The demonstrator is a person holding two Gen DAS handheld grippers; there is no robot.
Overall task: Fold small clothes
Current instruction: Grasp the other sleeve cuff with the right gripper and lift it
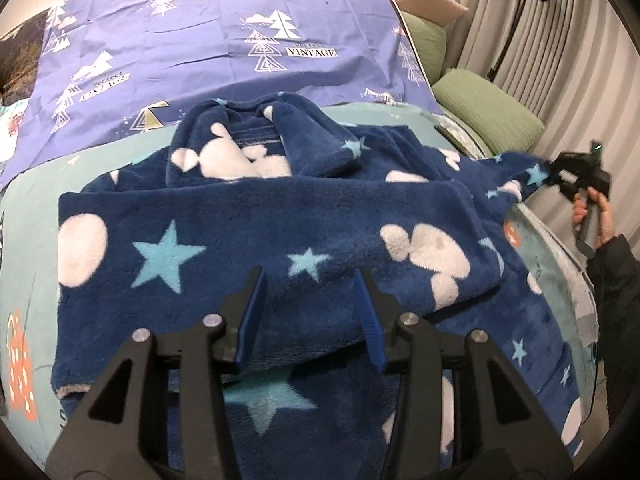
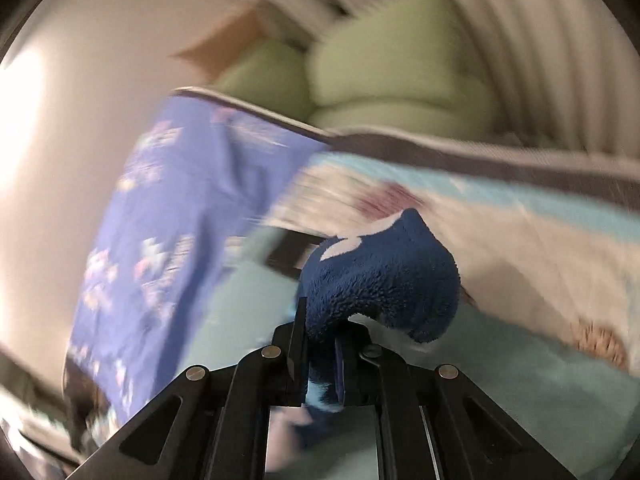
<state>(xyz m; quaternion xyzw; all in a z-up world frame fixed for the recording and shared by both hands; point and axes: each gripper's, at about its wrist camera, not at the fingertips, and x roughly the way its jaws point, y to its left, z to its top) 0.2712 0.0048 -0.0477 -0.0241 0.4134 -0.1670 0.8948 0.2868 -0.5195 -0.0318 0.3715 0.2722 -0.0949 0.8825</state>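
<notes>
While the right gripper (image 2: 320,354) is clamped on a corner of the fleece garment (image 1: 280,216), at the frame's right edge, carry it across evenly. The left gripper (image 1: 310,320), jaws apart at bottom centre, should pin the near fold.

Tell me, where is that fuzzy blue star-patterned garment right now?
The blue fleece garment lies spread on the teal bedsheet, just ahead of the left gripper; the right gripper pinches its right-hand end.

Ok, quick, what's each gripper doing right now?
Left gripper: open, holding nothing, over the blue fleece garment.
Right gripper: shut on a corner of the garment.
</notes>
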